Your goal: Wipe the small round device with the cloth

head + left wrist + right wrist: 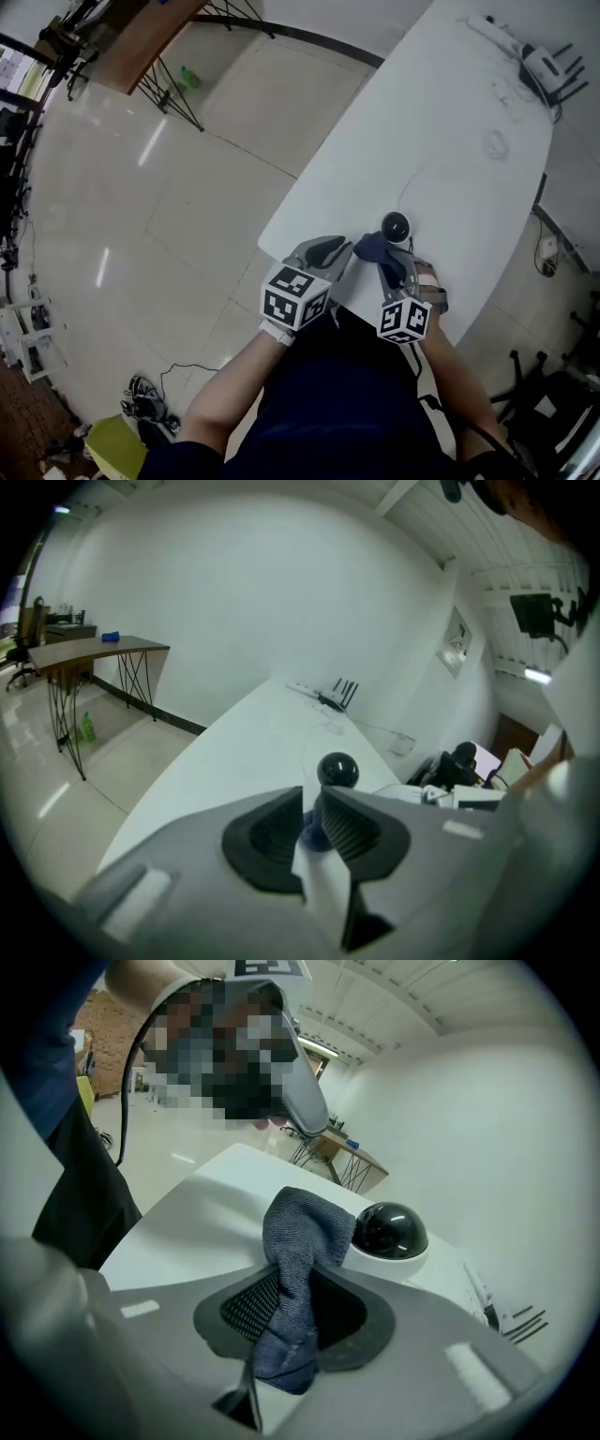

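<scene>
Table (450,159), one: white, its narrow near end under your grippers. Its left edge runs just beside your left gripper (342,251), and floor (187,206) spreads wide past it.
Small round device (396,226), one: a black dome near that near end, just beyond the cloth (370,246).
Cloth, one: dark blue, pinched in your right gripper (386,258), free end upright beside the dome.
Left gripper: jaws a slit apart, holding nothing.
Router (548,66), one: at the far end, well apart.
</scene>
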{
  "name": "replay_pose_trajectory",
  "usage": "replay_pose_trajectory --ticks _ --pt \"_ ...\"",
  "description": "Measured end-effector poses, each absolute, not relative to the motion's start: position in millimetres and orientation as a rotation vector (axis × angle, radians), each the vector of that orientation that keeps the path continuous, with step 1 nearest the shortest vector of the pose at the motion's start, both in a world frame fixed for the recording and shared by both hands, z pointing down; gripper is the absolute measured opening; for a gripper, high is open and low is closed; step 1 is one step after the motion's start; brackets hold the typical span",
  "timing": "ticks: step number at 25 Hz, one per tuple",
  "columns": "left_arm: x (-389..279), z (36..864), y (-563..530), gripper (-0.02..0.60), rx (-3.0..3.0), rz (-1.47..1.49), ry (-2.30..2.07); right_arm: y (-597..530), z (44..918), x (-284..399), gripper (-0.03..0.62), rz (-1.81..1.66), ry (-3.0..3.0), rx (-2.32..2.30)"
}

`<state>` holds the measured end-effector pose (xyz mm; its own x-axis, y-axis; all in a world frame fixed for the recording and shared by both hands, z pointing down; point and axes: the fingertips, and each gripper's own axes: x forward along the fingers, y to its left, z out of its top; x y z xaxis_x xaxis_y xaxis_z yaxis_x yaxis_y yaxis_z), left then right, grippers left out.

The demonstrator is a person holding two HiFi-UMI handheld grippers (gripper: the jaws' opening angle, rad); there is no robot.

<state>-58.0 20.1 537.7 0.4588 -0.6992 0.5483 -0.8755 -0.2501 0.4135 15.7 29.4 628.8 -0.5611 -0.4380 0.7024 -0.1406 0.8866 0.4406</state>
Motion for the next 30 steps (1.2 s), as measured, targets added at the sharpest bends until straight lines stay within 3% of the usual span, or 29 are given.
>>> replay_pose_trajectory --ticks 9,15,20,30 --pt "-53.3 541.5 5.4 0.060 2.094 0.322 -1.200 29.8 608.5 16.2 0.110 -0.177 -2.187 0.491" --pt "-64.5 531.3 -3.1 0.057 2.132 0.283 -1.157 10.8 526.2 30.1 0.110 0.215 -2.429 0.863" --pt "-60.7 530.8 -3.9 0.057 2.143 0.253 -1.117 -27.3 516.8 42.1 0.110 0.519 -2.384 1.033" --pt "-91.4 541.3 -0.2 0.055 2.091 0.264 -1.137 -8.2 541.0 -6.0 0.110 0.137 -2.230 0.849"
